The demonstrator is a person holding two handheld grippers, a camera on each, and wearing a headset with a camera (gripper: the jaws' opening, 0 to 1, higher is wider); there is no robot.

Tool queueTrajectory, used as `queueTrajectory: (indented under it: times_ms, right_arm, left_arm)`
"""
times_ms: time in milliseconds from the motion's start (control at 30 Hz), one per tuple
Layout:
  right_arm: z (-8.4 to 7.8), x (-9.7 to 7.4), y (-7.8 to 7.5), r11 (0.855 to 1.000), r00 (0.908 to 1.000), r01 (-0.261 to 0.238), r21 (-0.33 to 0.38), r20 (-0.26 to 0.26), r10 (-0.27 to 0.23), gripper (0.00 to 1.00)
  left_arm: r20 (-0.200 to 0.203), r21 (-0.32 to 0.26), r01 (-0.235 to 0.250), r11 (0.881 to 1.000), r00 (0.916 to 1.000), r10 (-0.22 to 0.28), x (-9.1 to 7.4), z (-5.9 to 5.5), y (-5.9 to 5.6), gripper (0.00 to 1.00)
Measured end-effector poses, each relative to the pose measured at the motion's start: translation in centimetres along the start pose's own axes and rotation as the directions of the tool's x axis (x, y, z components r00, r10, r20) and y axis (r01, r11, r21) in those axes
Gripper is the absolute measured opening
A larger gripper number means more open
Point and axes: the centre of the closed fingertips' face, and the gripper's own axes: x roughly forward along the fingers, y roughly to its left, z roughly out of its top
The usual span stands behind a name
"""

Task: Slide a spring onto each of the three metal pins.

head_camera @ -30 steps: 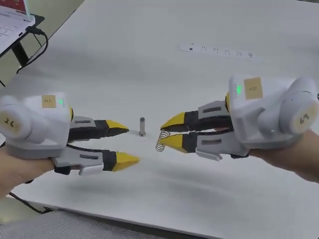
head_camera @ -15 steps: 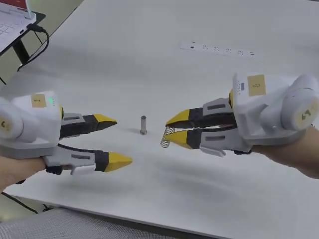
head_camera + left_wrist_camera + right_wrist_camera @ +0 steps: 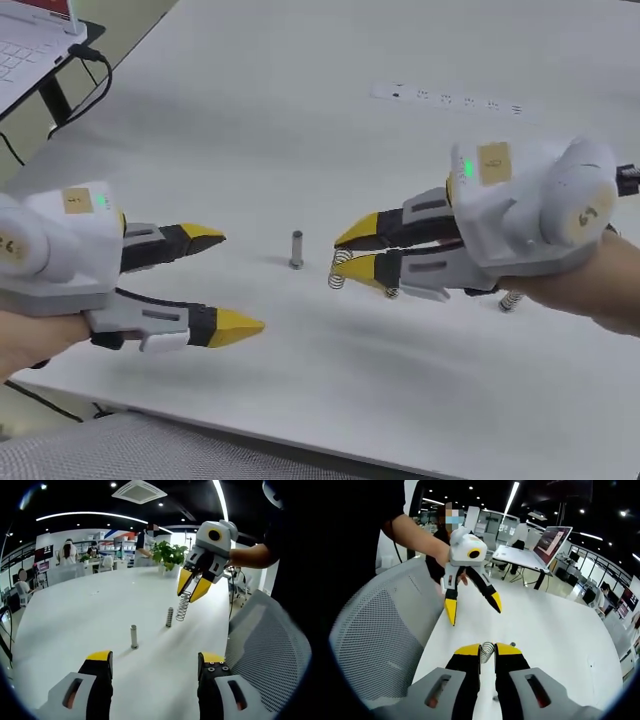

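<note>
Spring gripped beside pin.
My right gripper (image 3: 344, 255) pinches the spring (image 3: 338, 271) between its jaws, just right of the pin (image 3: 297, 249); my left gripper (image 3: 241, 281) has its jaws spread.

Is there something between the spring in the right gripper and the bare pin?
Nothing visible. In the head view only bare table lies between the spring and the bare pin; the open left gripper is on the pin's far side.
</note>
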Motion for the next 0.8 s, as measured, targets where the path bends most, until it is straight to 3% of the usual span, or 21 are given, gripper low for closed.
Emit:
queueTrajectory:
  times_ms: [300,700,800]
  right_arm:
    - [0.2,1.6,-1.0,1.0,0.9999,-0.004,-0.016,-0.014,0.004,0.07]
    - [0.7,2.7,-3.3,0.999,0.9994,0.026,-0.035,-0.022,-0.026,0.07]
    - [0.7,2.9,-3.9,0.999,0.9992,0.035,-0.03,-0.021,-0.035,0.07]
  left_arm:
    - [0.008,-0.008,-0.019,1.0,0.9998,0.019,0.0,0.2,0.3,0.73]
    - [0.009,-0.012,-0.033,0.999,0.9994,0.033,0.0,0.1,0.5,0.8]
    - [0.029,-0.024,-0.03,0.999,0.9991,0.031,0.0,0.7,0.5,0.82]
